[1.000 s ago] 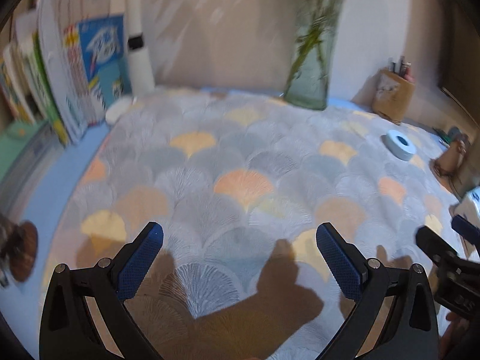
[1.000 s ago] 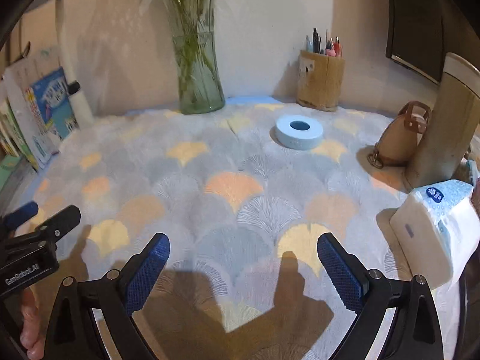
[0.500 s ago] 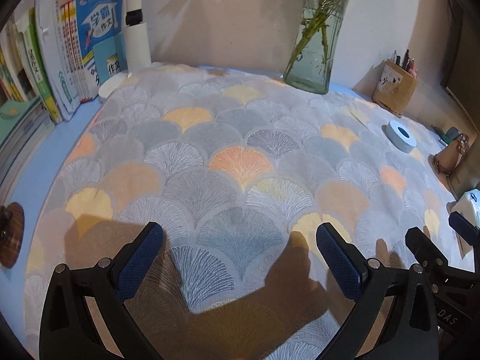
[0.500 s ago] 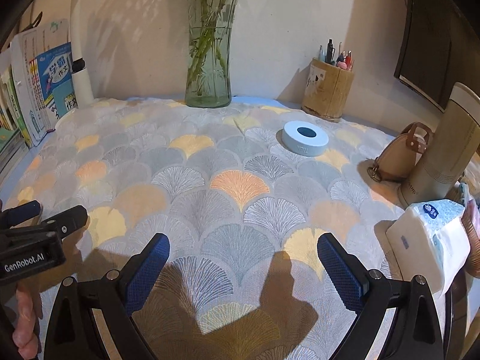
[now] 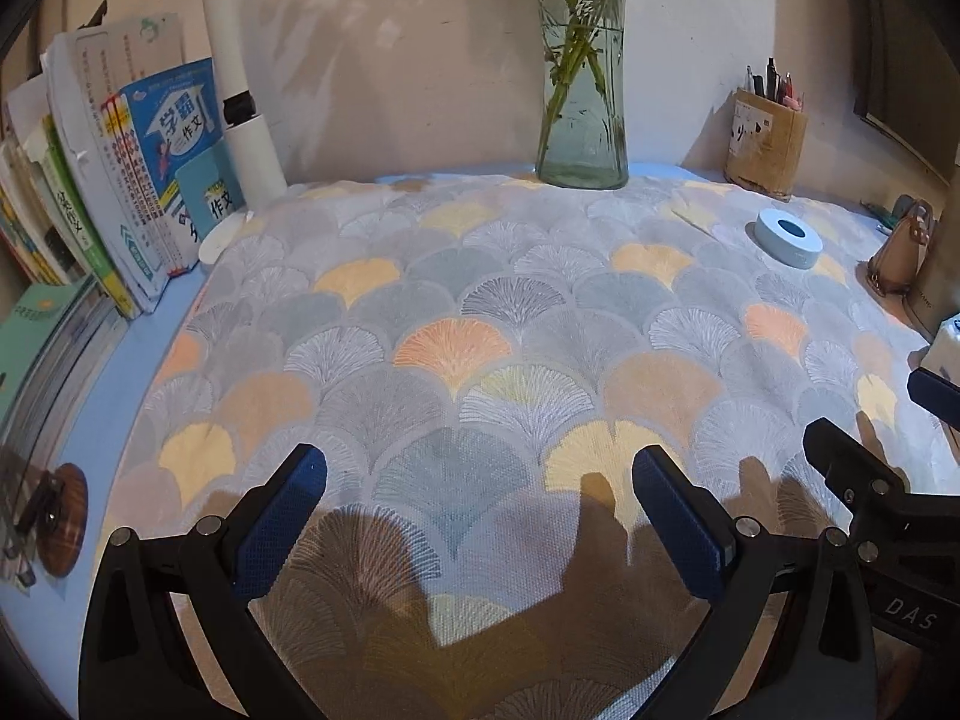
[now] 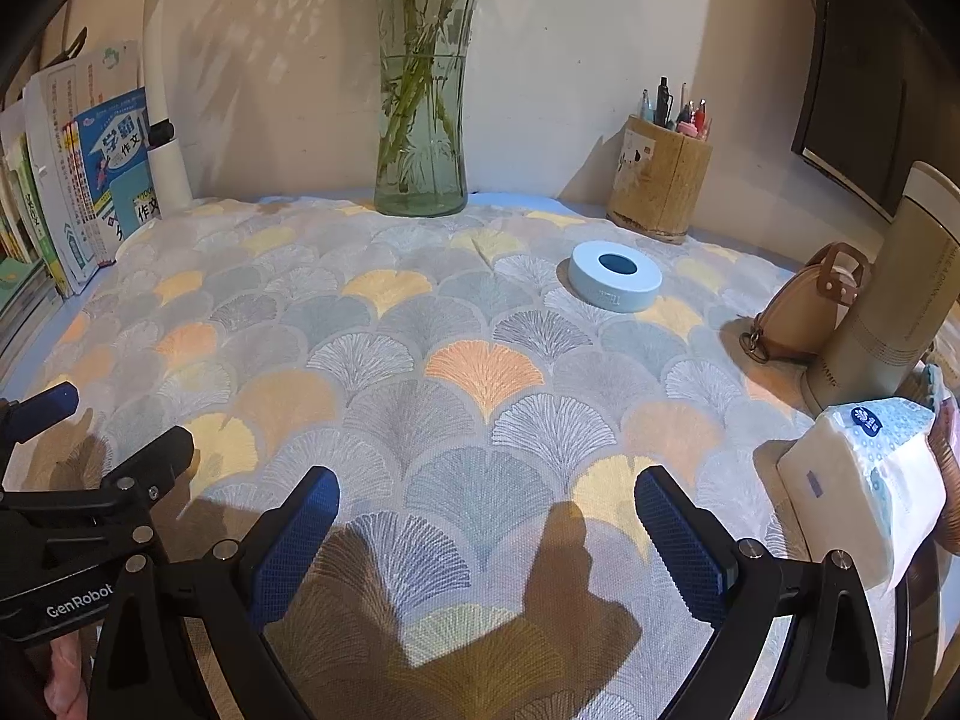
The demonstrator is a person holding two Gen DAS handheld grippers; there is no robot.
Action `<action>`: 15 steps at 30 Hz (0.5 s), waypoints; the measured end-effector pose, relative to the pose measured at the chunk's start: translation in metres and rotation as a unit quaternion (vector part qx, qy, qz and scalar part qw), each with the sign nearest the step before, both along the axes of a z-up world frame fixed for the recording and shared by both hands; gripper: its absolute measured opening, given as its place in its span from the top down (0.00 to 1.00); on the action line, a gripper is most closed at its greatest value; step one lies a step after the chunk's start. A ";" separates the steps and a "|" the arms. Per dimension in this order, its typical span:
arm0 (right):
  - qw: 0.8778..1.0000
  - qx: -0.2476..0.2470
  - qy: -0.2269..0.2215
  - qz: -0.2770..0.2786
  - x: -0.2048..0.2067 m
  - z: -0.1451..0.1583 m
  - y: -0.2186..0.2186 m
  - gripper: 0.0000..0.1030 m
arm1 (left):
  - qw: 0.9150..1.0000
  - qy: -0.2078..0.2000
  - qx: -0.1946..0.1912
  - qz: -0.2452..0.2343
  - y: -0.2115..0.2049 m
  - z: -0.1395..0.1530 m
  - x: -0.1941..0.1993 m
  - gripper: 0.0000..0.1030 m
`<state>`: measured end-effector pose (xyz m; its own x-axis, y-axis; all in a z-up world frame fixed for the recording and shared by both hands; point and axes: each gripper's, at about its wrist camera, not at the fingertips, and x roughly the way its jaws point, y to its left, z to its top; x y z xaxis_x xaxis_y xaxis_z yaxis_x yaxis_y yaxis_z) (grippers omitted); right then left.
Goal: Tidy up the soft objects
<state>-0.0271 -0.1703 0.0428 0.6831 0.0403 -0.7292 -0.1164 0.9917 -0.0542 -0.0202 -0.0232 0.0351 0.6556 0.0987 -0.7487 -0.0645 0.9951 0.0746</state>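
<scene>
White plastic wrap printed with pale blue dots marks the soft pack of tissues, the likeliest soft object here, and it sits at the far right edge of the desk, just beside the tall beige flask and near the small tan leather pouch. In your left view only a corner of it shows at the right border. You have not touched it: nothing is gripped, nothing looks sorted, and I judge the task to be at its very start.

Your right gripper hangs with its blue-padded jaws spread wide and empty over the fan-patterned quilted cloth, the pack just off to its right. Your left gripper is likewise spread wide and holds nothing, low over the same cloth, with the right gripper's tips showing at its right edge.

Further out, a pale blue ring-shaped roll lies flat on the cloth, well apart from both grippers. Behind it stand a green glass vase of stems and a cork-brown pen holder against the wall. A row of upright books lines the left side.

What is left, as I read it, is everything: reaching the tissue pack, closing on it gently so the wrap does not crumple, and placing it where it belongs. Where that is, the views do not show.
</scene>
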 end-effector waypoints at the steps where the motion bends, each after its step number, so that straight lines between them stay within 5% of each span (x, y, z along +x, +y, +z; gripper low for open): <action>1: 1.000 0.001 0.000 0.001 0.000 0.000 -0.001 0.04 | 1.000 0.002 -0.001 0.000 0.000 0.000 0.000 0.01; 15: 1.000 0.002 0.002 0.001 0.001 0.000 0.000 0.04 | 1.000 0.013 -0.003 0.004 0.000 -0.005 0.002 0.01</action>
<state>-0.0262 -0.1701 0.0425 0.6795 0.0450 -0.7323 -0.1193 0.9916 -0.0497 -0.0184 -0.0228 0.0306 0.6344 0.0985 -0.7667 -0.0699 0.9951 0.0701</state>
